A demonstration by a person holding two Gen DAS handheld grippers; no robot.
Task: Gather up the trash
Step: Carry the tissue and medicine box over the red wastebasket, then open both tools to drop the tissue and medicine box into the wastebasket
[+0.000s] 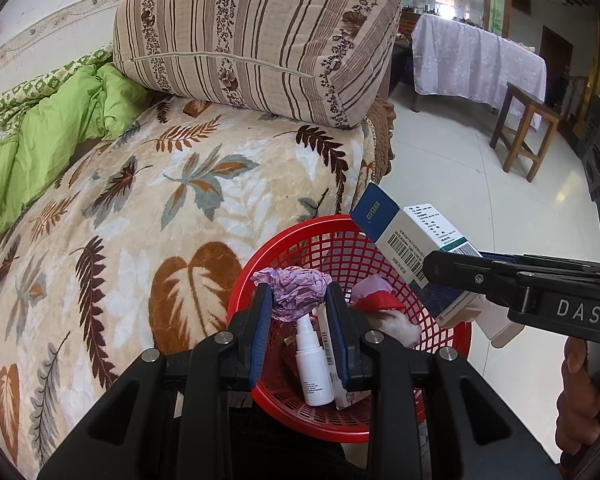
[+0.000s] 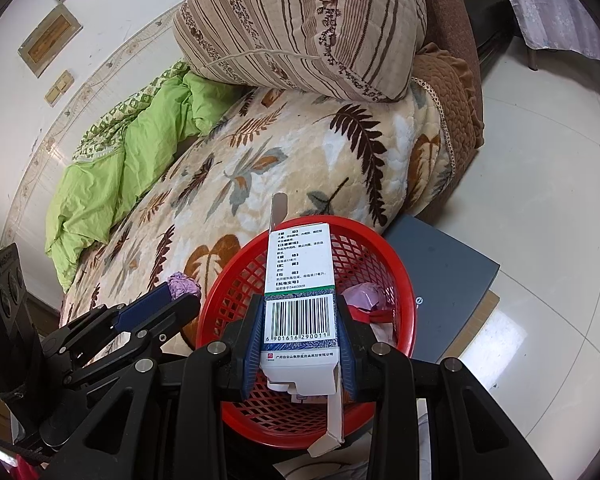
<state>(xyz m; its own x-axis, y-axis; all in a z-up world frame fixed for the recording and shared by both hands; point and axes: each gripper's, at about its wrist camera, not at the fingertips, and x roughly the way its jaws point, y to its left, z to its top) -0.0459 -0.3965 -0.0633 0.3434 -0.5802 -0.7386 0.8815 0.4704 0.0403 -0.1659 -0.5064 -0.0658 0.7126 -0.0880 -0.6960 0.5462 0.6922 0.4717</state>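
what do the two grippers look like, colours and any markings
Both are black plastic with angular, hollowed-out arms joined by round silver pivot pins. The left gripper has blue pads lining the inner faces of its fingers, and so does the right gripper. Seen from the left wrist camera, the right gripper's side bears white letters reading DAS, plus a small screw. No cables or sleeves are visible.

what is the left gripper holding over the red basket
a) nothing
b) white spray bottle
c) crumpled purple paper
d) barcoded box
c: the left gripper is shut on the crumpled purple paper above the red basket; the barcoded box sits in the right gripper, and the white spray bottle lies inside the basket.
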